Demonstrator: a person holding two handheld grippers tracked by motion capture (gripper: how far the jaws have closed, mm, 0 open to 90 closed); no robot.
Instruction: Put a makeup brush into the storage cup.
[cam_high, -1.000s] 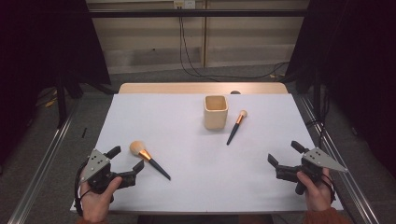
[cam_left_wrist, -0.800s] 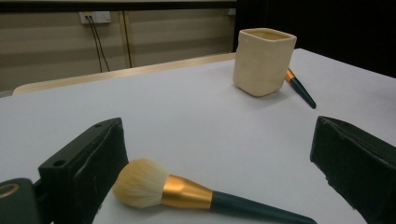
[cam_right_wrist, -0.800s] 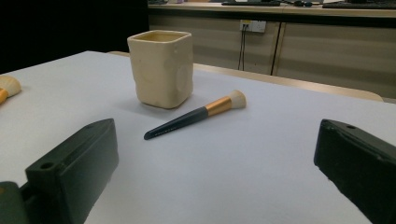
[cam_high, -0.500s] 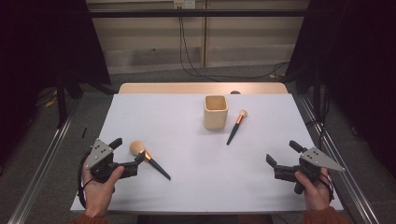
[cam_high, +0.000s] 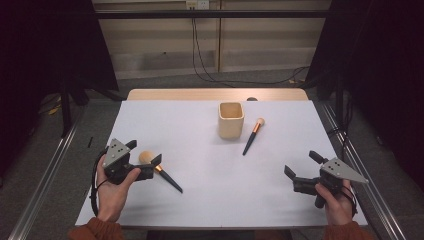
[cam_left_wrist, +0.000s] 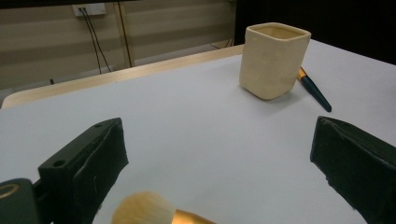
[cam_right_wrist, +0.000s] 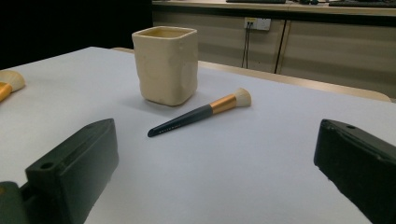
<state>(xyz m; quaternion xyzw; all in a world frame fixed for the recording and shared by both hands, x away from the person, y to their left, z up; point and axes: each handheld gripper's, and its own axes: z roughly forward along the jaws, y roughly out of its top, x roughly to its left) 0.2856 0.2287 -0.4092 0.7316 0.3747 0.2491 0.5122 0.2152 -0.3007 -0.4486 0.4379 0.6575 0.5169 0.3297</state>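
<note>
A large powder brush (cam_high: 161, 171) with a tan head, gold ferrule and dark handle lies at the front left of the white table (cam_high: 200, 210). My left gripper (cam_high: 144, 152) is open, its jaws on either side of the brush head (cam_left_wrist: 142, 210). A cream square cup (cam_high: 231, 120) stands upright at mid-table, and a smaller brush (cam_high: 252, 136) lies just right of it. My right gripper (cam_high: 301, 163) stays open near the front right, with nothing between its jaws. The right gripper view (cam_right_wrist: 217, 163) looks at the cup (cam_right_wrist: 166, 65) and the small brush (cam_right_wrist: 201, 113).
A bare wooden strip (cam_high: 200, 94) runs along the table's far edge. Metal rails (cam_high: 47, 170) flank the table on both sides. Cables hang down the back wall (cam_high: 200, 55). Open white surface lies between the two grippers.
My left gripper has moved forward and slightly right, so its jaws now straddle the large brush's head. The right gripper has hardly shifted.
</note>
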